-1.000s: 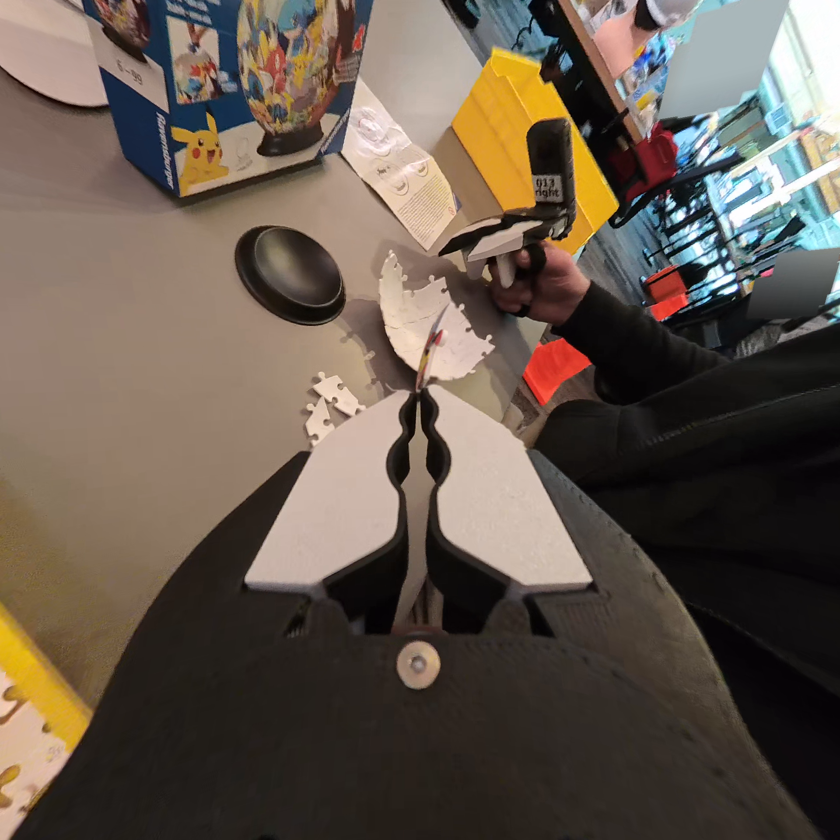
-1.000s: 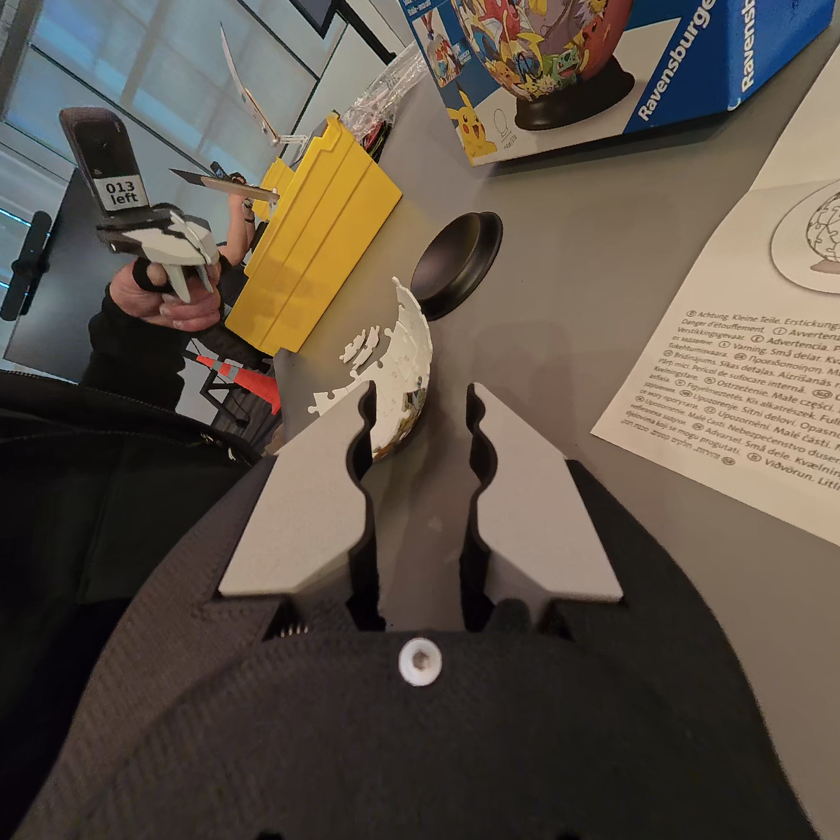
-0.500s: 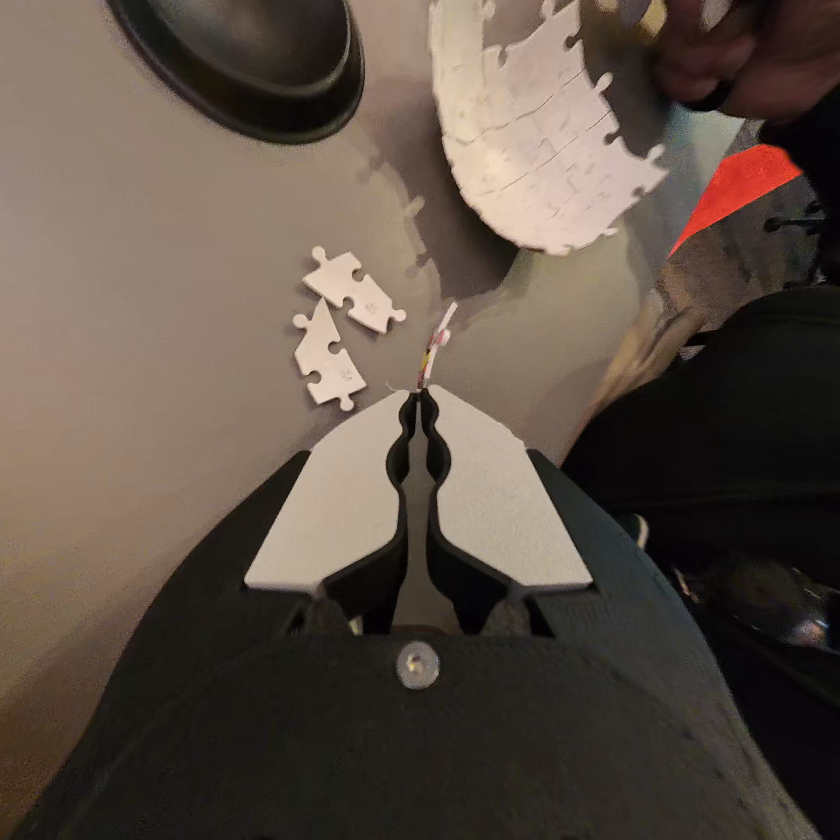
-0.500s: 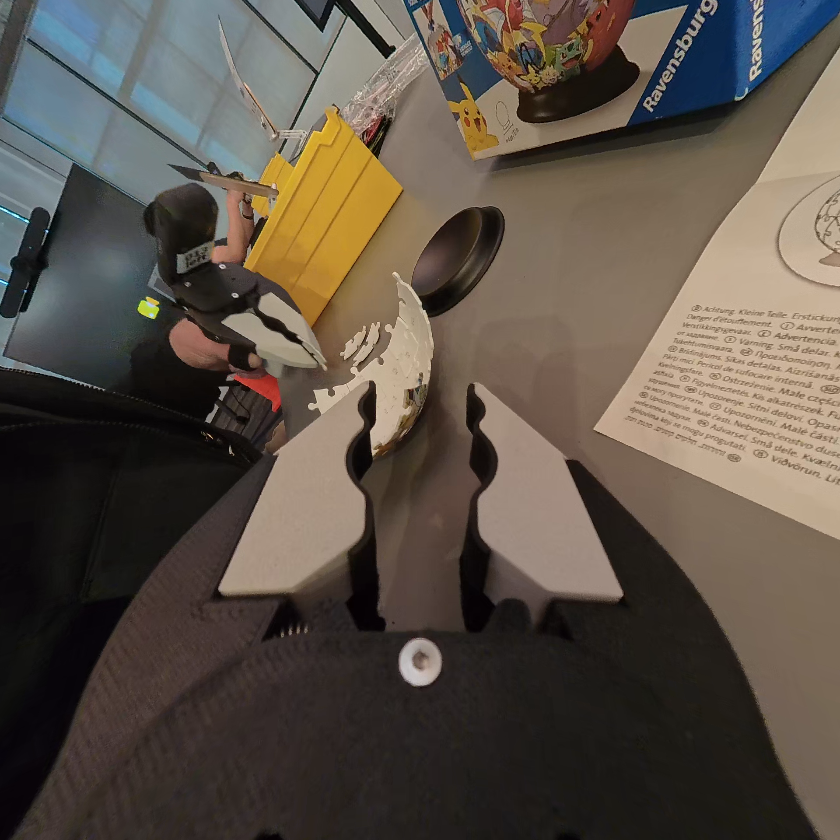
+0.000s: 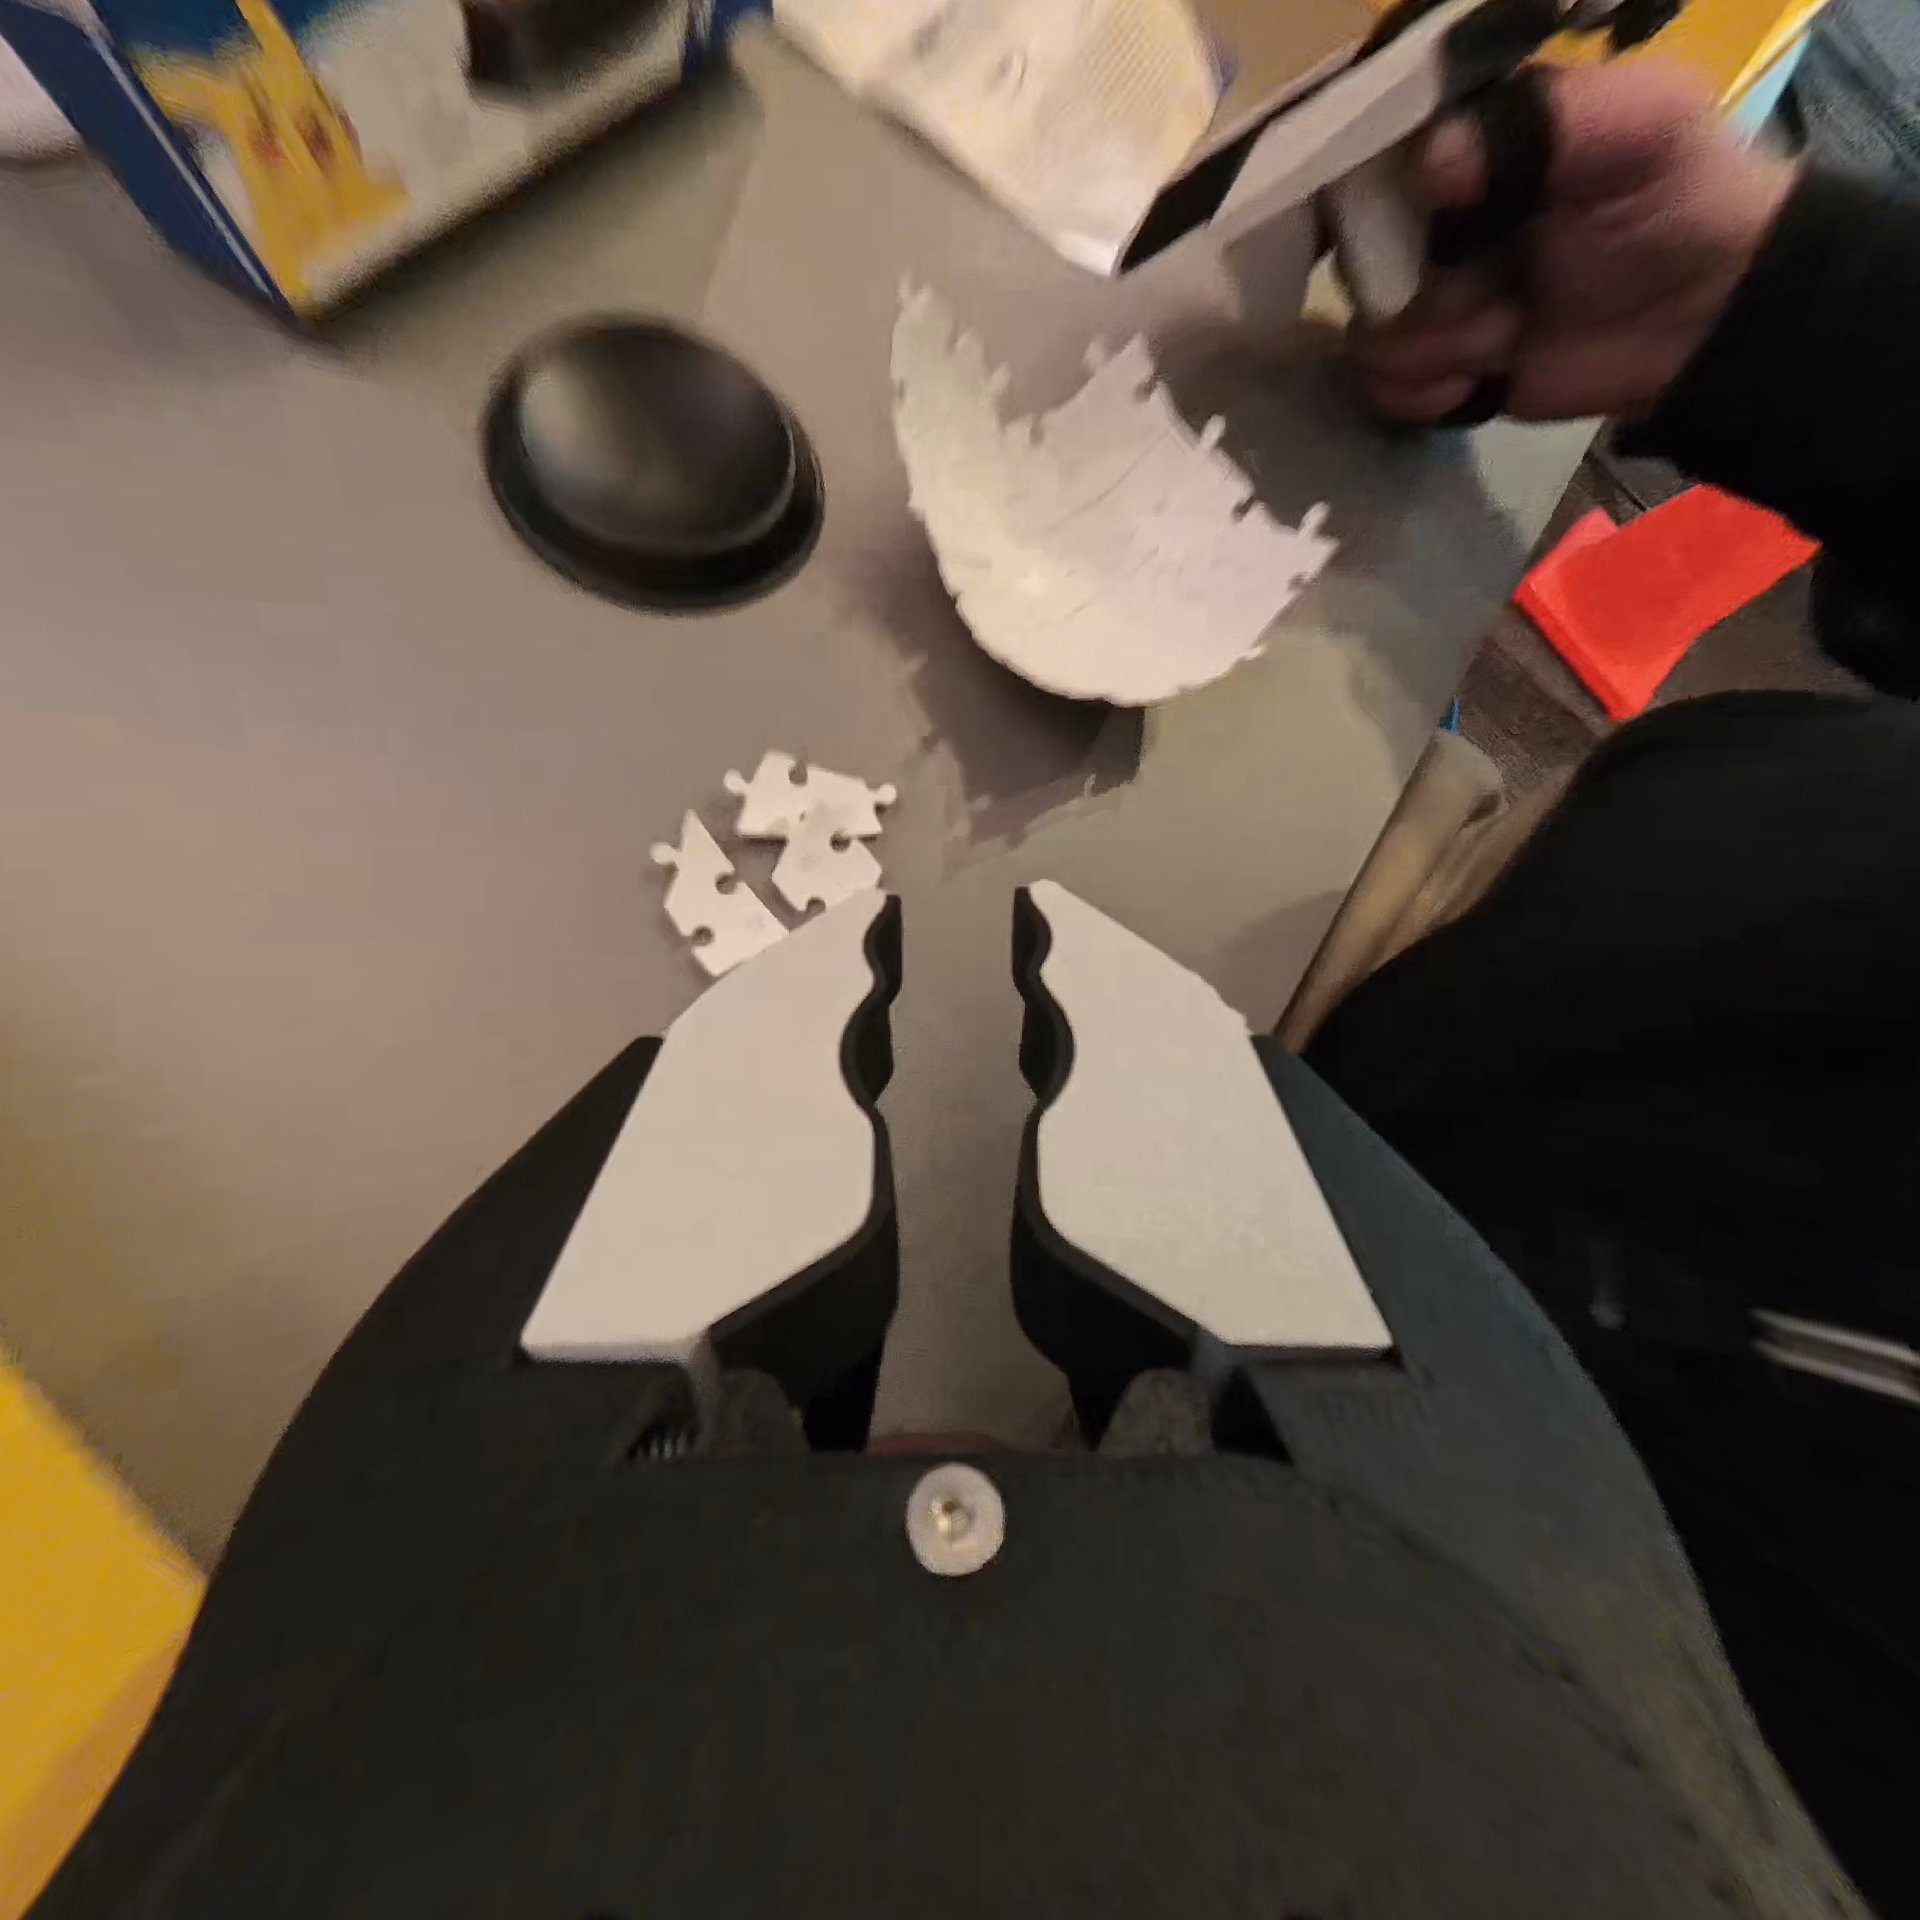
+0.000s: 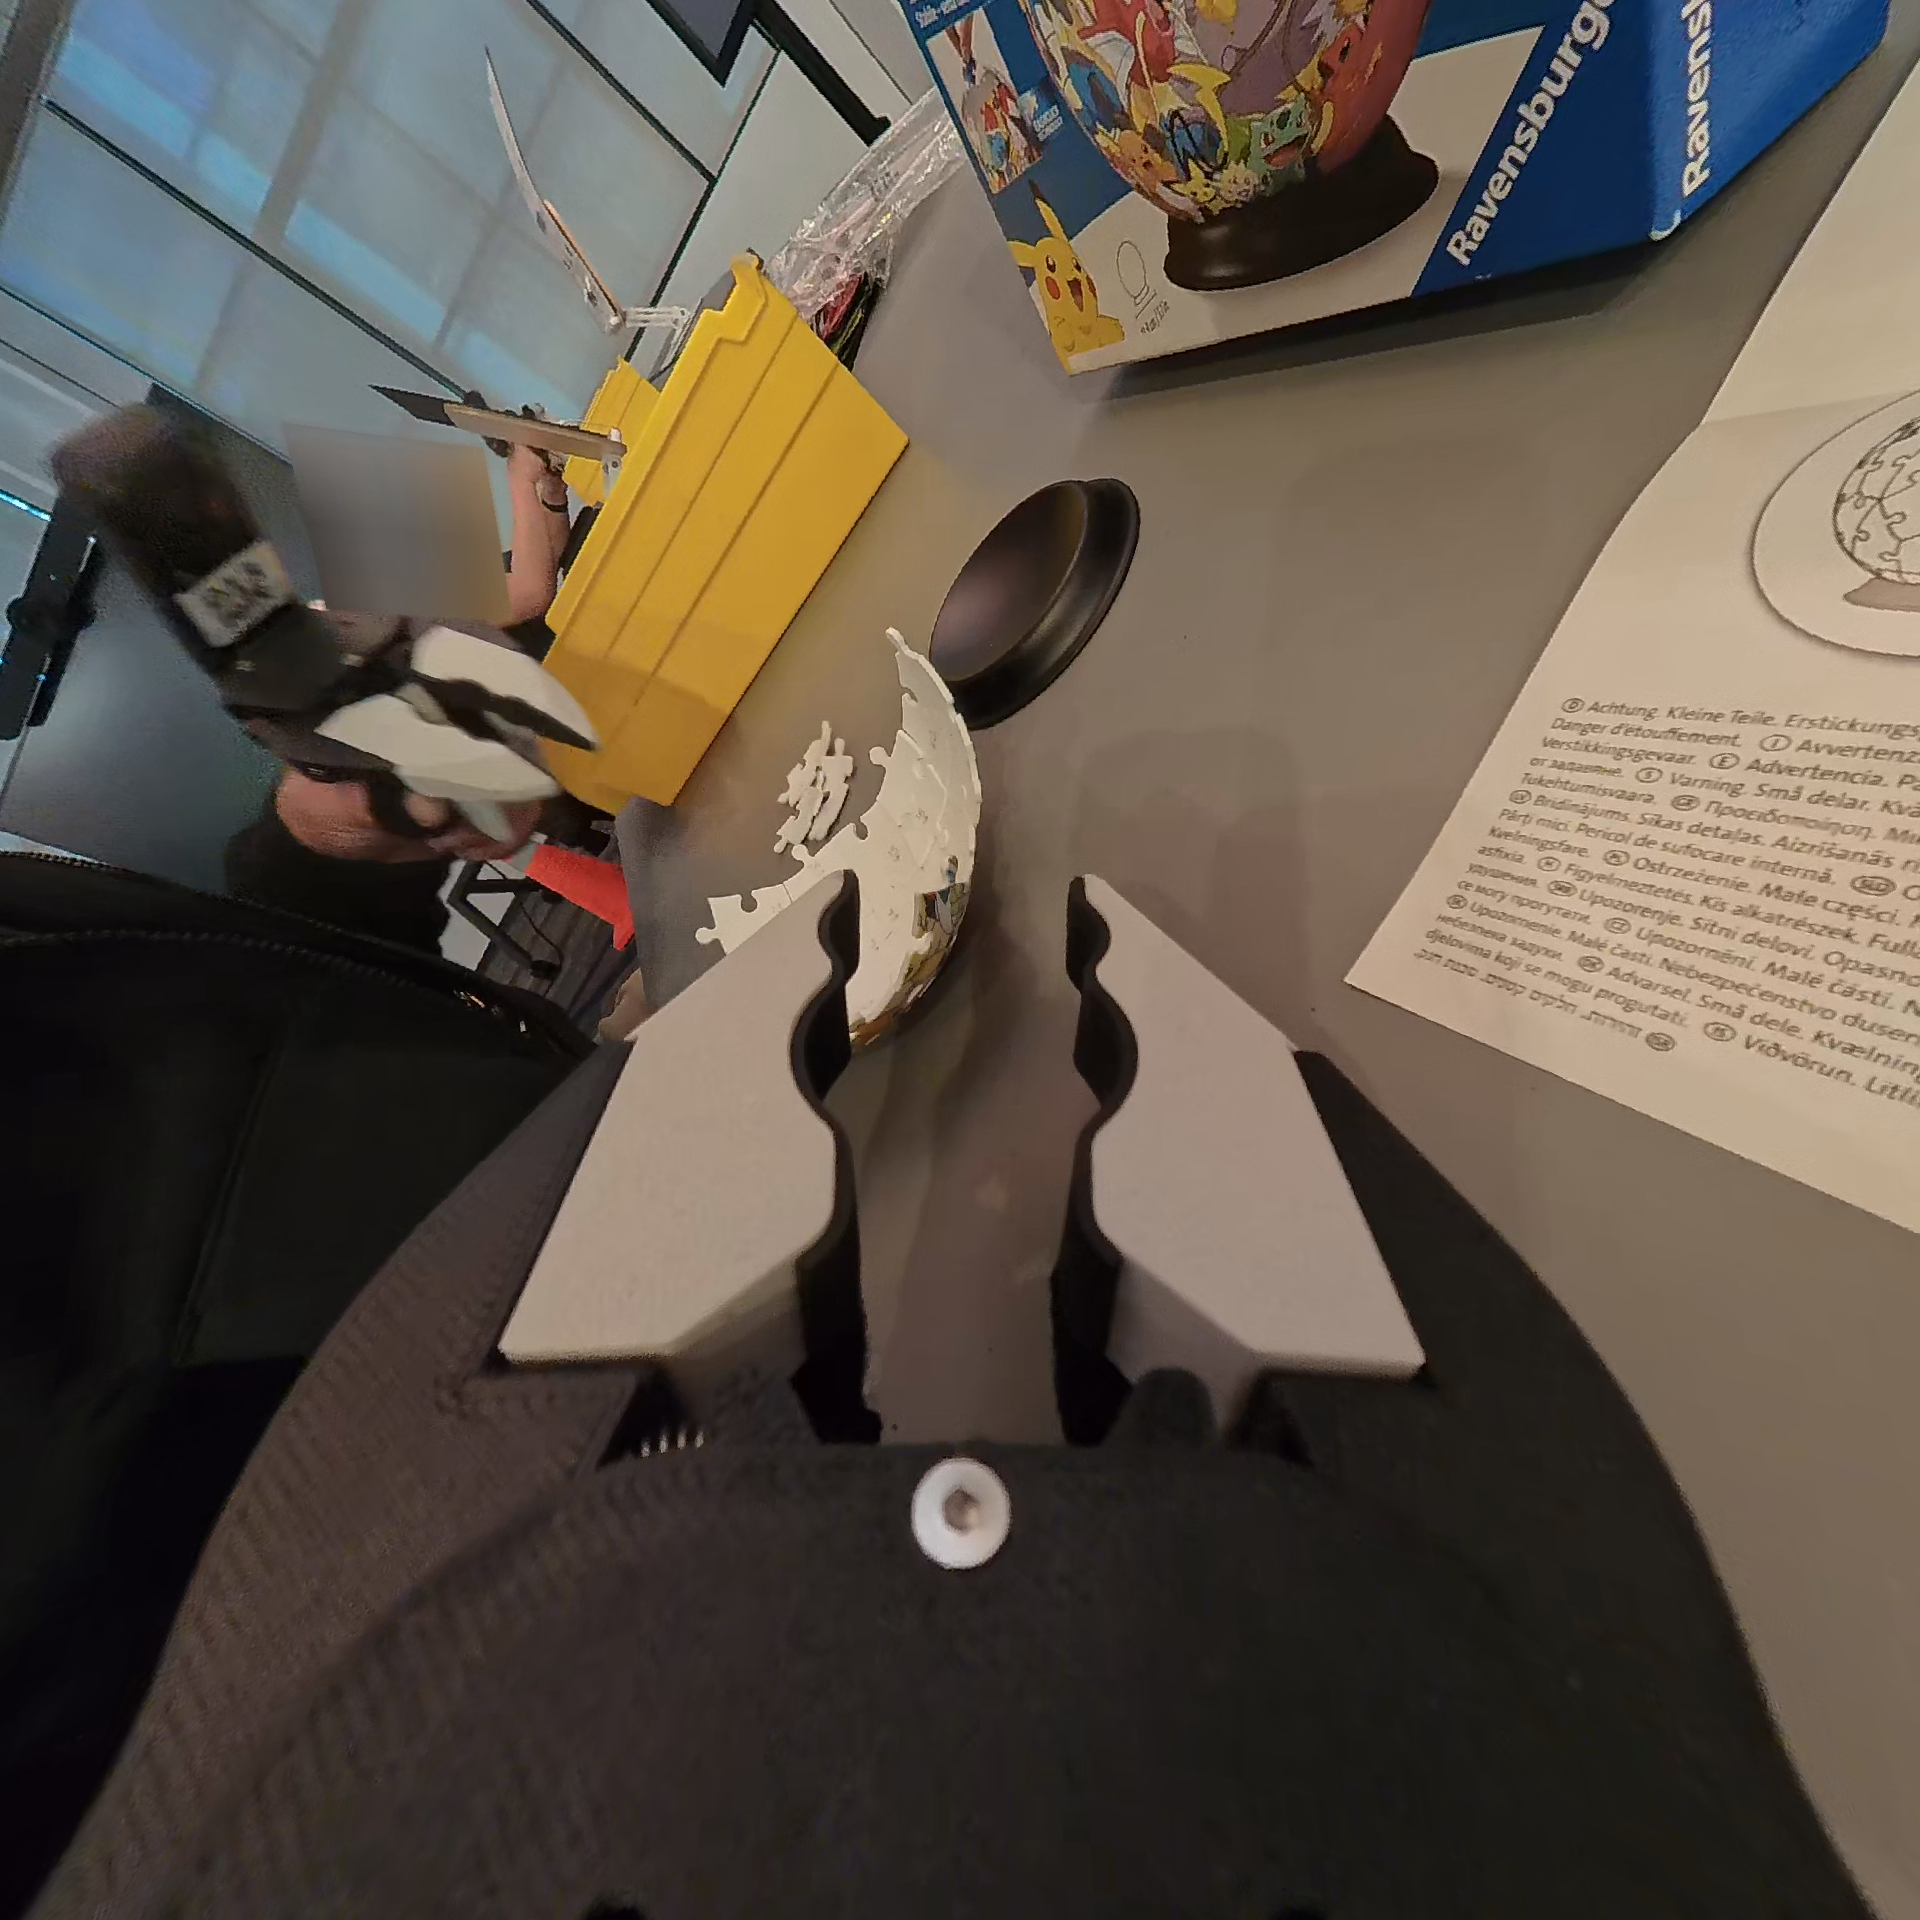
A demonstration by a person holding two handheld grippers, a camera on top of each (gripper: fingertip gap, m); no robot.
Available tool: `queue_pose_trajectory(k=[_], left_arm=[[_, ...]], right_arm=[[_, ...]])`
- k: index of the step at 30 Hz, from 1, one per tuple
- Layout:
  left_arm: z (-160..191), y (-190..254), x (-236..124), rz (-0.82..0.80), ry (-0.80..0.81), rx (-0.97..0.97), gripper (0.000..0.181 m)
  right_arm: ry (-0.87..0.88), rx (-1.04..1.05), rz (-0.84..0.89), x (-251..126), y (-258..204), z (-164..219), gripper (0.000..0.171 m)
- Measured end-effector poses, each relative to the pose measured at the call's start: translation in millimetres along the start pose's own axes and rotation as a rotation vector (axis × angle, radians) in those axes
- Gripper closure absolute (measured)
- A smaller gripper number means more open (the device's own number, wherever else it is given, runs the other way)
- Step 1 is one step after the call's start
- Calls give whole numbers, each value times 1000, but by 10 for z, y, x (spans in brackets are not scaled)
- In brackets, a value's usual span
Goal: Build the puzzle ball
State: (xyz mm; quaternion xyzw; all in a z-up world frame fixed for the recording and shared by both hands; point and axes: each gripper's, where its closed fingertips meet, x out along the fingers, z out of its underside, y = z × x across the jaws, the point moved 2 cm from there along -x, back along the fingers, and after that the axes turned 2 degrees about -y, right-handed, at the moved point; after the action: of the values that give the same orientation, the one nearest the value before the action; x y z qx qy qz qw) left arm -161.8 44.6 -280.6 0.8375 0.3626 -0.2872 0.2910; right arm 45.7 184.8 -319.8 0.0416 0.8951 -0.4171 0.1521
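The partly built puzzle ball (image 5: 1091, 540) is a white curved shell lying hollow side up on the grey table; it also shows in the right wrist view (image 6: 925, 831). Three loose white pieces (image 5: 774, 862) lie just ahead of my left gripper (image 5: 956, 899), which is open and empty. The pieces also show in the right wrist view (image 6: 816, 790). My right gripper (image 6: 964, 894) is open and empty, hovering just before the shell. The black ball stand (image 5: 649, 468) sits behind the pieces. The left wrist view is blurred.
The blue puzzle box (image 6: 1351, 156) stands at the back. A paper leaflet (image 6: 1714, 831) lies on the right. A yellow bin (image 6: 727, 582) stands at the table's left. The right gripper (image 5: 1143, 244) hangs above the shell. The left gripper (image 6: 571, 769) shows at left.
My left gripper came down beside the two loose pieces and opened, letting go of the piece it held. That piece now lies with them. The right gripper barely moved.
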Motion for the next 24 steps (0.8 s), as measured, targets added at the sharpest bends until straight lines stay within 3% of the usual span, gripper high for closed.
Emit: queue_pose_trajectory(k=[1, 3, 5, 8, 10, 13, 17, 24], left_arm=[[-75, 35, -174, -16, 36, 29, 163], [-193, 63, -594, -47, 133, 91, 165], [-162, -223, -1079, -221, 176, 84, 167], [200, -815, -1689, -427, 112, 4, 159], [664, -1234, -1893, -536, -47, -72, 151], [1176, -1628, -1933, -548, -196, -159, 146], [1585, -1977, -1810, -569, -418, -226, 145], [1749, -2185, -1643, -542, -631, -337, 139]], right_arm=[[0, 0, 1, 0, 1, -1, 132], [0, 1, 2, 1, 3, 0, 132], [1, 0, 4, 1, 4, 0, 132], [-4, 0, 5, 7, 6, 4, 132], [-5, -2, 7, 9, 5, 6, 132], [-6, -1, 9, 11, 8, 7, 132], [-6, -2, 14, 11, 12, 7, 132], [-3, 0, 10, 8, 9, 4, 132]])
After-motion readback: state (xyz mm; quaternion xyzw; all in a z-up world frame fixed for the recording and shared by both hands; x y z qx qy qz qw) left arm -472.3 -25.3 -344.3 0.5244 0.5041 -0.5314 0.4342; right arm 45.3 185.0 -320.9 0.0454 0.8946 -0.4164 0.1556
